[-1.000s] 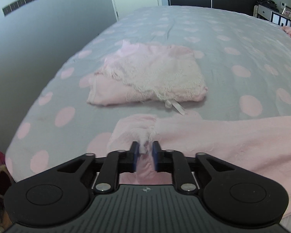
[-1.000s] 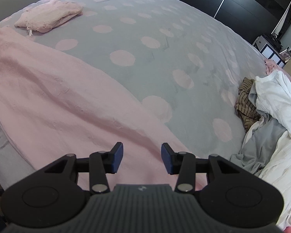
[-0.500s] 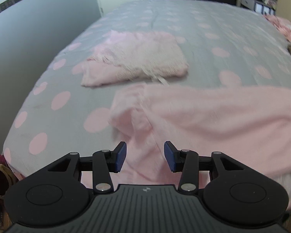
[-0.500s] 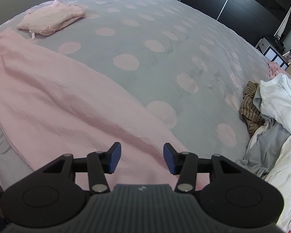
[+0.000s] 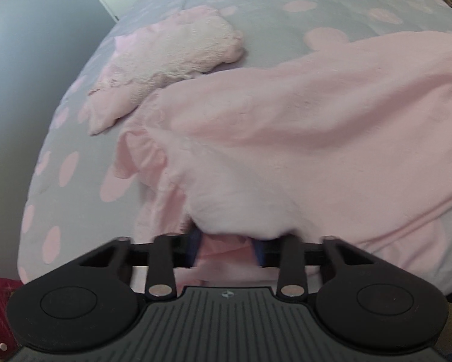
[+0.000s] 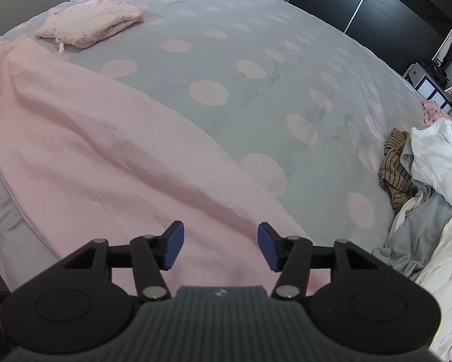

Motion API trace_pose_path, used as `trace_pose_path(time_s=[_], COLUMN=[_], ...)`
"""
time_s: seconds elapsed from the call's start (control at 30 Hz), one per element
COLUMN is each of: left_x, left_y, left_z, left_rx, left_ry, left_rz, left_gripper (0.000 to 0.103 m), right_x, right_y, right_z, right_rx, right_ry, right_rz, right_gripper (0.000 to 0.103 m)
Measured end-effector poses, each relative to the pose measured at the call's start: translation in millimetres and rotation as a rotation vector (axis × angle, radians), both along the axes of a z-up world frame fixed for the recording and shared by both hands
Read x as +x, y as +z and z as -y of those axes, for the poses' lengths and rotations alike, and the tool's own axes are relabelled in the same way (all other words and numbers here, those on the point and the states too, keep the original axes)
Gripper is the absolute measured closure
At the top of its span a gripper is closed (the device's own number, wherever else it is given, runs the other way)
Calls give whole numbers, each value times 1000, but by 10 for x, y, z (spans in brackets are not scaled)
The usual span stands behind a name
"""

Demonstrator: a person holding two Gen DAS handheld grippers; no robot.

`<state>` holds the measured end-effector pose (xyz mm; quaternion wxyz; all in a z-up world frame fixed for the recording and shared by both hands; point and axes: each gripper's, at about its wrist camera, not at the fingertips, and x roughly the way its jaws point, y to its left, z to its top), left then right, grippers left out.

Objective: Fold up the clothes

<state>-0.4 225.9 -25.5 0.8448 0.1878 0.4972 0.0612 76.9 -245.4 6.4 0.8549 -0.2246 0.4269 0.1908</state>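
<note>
pink garment (image 6: 105,157): big fuzzy pink piece, spread flat along the near edge of the bed, still totally unfolded as far as I can tell. In the right wrist view it fills everything from about 9 o'clock down to 6 o'clock.

long axis: runs along the bed edge, roughly 10 o'clock to 5 o'clock in the right wrist view. The ruffled end (image 5: 141,157) sits at the left end, close to the folded one.

left gripper (image 5: 227,249): jaws have just been closing, with a bunched hem of the pink garment between them. The blur and the fabric hide the pads, so I can't tell if they've actually clamped yet.

right gripper (image 6: 219,246): jaws apart and have just been opening wider, hovering over the other end of the garment, nothing pinched.

folded pink top (image 6: 90,24): already done, I'd say, sitting at 11 o'clock, just past the ruffled end.

clothes pile (image 6: 425,175): white, grey and striped stuff heaped at 3 o'clock, still waiting.

progress: early days I reckon, one folded, one being picked up, a pile left.

bed cover (image 6: 256,45): grey with pink dots, under everything.
</note>
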Motion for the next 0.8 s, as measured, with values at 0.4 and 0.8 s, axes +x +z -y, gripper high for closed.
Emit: trace_pose_path(time_s=[0.4, 0.8], left_x=[-81, -102], left_y=[46, 692], left_z=[-132, -258], left_rx=[339, 39], left_ry=[-1, 147], left_rz=[-75, 89], left_gripper=[99, 67], right_x=[17, 100], right_y=[20, 184], right_z=[-32, 666], right_rx=[0, 79], right_ry=[19, -202], right_rz=[-2, -30], right_gripper=[45, 44])
